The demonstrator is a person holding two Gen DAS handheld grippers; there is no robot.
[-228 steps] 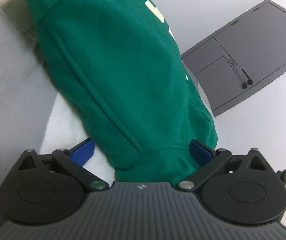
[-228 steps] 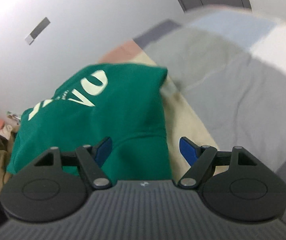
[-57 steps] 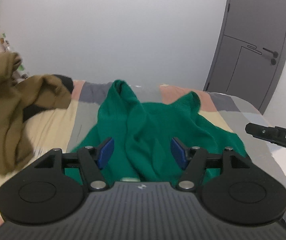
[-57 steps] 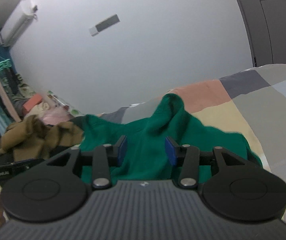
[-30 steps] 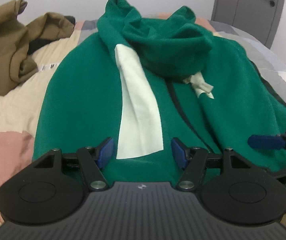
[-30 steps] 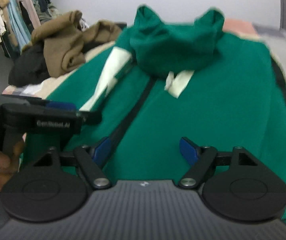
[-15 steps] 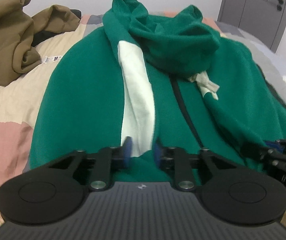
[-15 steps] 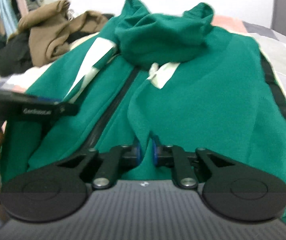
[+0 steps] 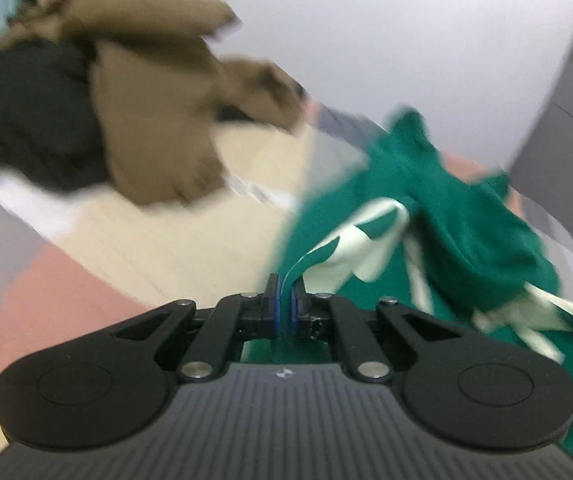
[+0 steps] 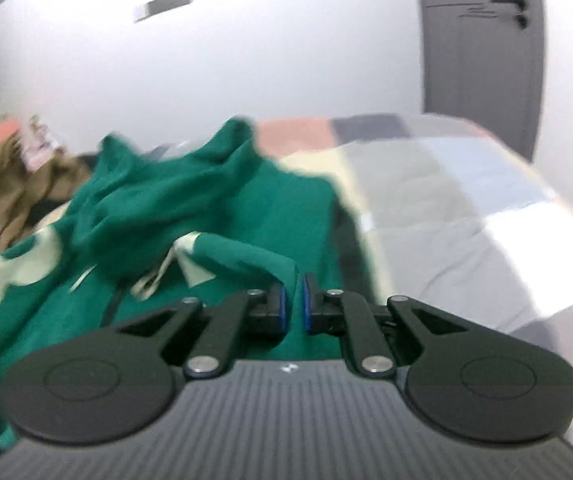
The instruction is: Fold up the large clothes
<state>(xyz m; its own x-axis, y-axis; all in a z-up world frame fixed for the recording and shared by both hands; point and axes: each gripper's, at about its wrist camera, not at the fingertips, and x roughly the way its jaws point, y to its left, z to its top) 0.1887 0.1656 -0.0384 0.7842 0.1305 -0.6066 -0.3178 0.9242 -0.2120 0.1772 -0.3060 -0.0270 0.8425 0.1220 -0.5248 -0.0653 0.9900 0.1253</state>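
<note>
Both grippers have a bite on the green hoodie [image 9: 462,216] right now. The left gripper [image 9: 285,300] is clenched, its blue pads pinching a thin edge of the fabric where the pale cream lettering [image 9: 360,236] runs, and from there the cloth stretches up and to the right, away from the fingers. The rest of the hoodie sits bunched to the right of that gripper, with the hood part crumpled further back. Pretty blurry shot though, so the fine details are mush.

The right gripper [image 10: 293,300] is clamped too, with a raised fold of green cloth squeezed between its pads. That fold rises as a ridge going back and left from the fingertips, and the bulk of the hoodie spreads out to the left of and beyond the gripper. You can see cream patches on it there as well.

The whole thing lies on a bed with a patchwork cover [image 10: 446,200] in grey, beige, pink and pale blue. A brown garment [image 9: 158,120] is heaped on something black further off on the left side. Grey door [image 10: 482,52] in the white wall behind
</note>
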